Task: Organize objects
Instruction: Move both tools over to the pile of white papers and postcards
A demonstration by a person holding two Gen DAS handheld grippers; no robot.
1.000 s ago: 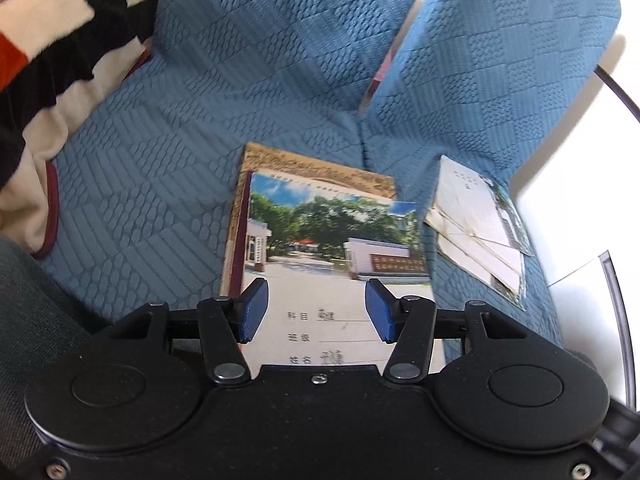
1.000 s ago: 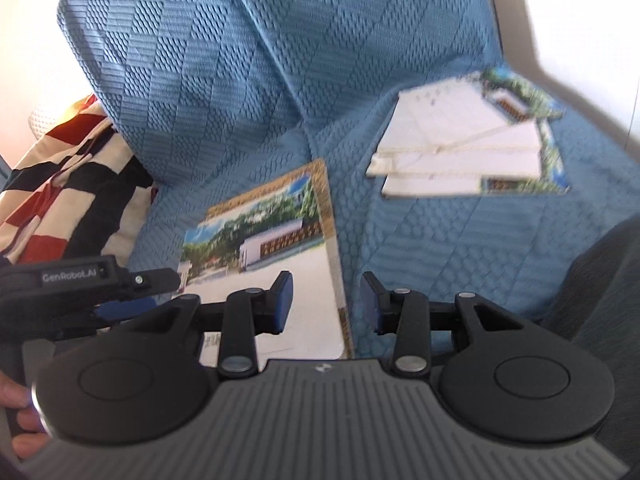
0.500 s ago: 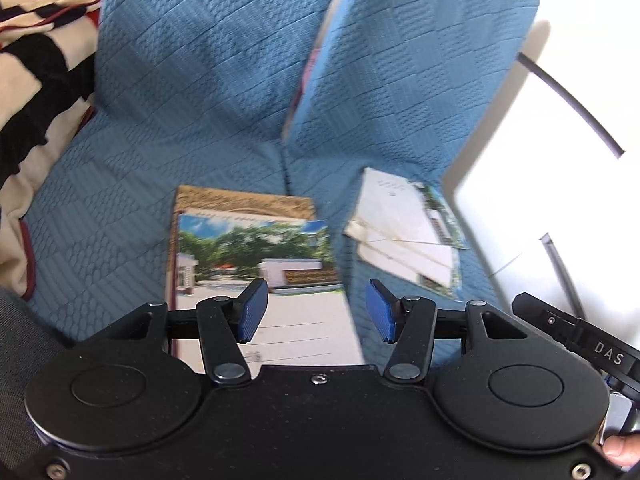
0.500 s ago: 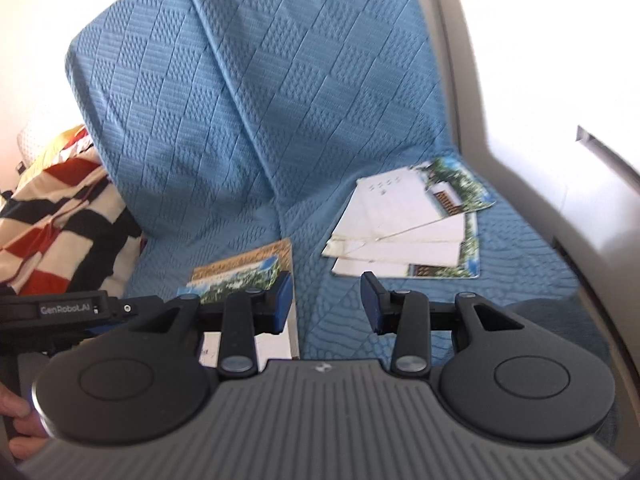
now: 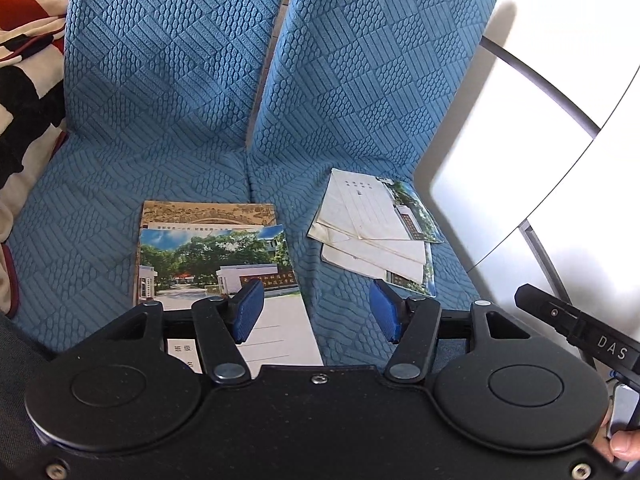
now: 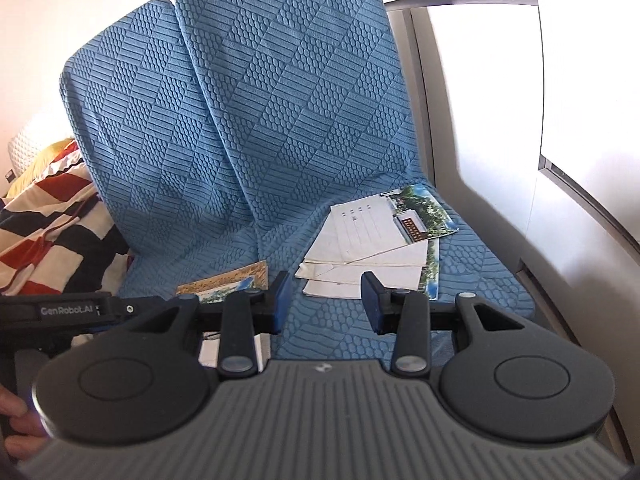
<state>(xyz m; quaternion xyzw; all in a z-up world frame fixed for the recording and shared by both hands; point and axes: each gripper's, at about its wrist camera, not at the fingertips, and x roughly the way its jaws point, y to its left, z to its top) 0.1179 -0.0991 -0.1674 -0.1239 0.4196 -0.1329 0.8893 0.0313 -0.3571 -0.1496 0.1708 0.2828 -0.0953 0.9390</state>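
A neat stack of notebooks (image 5: 212,264) with a building-and-trees cover lies on the left blue seat cushion; its far corner (image 6: 228,282) shows in the right wrist view. A loose fan of notebooks (image 5: 376,232) (image 6: 372,248) lies askew on the right cushion. My left gripper (image 5: 316,312) hovers above the front of the seat between the two piles, its jaws opening with nothing between them. My right gripper (image 6: 324,300) hangs in the air in front of the loose pile, open and empty.
Two blue quilted seat backs (image 5: 280,80) (image 6: 260,112) rise behind the cushions. A red, black and cream striped blanket (image 5: 28,72) (image 6: 48,232) lies at the left. A white wall with a grey rail (image 6: 500,80) runs along the right. A hand (image 5: 624,444) holds the right gripper's handle.
Both grippers have risen and pulled back from the seat, so the notebooks look smaller and lower. The left view has swung right toward the loose pile, and its jaws stand a little wider.
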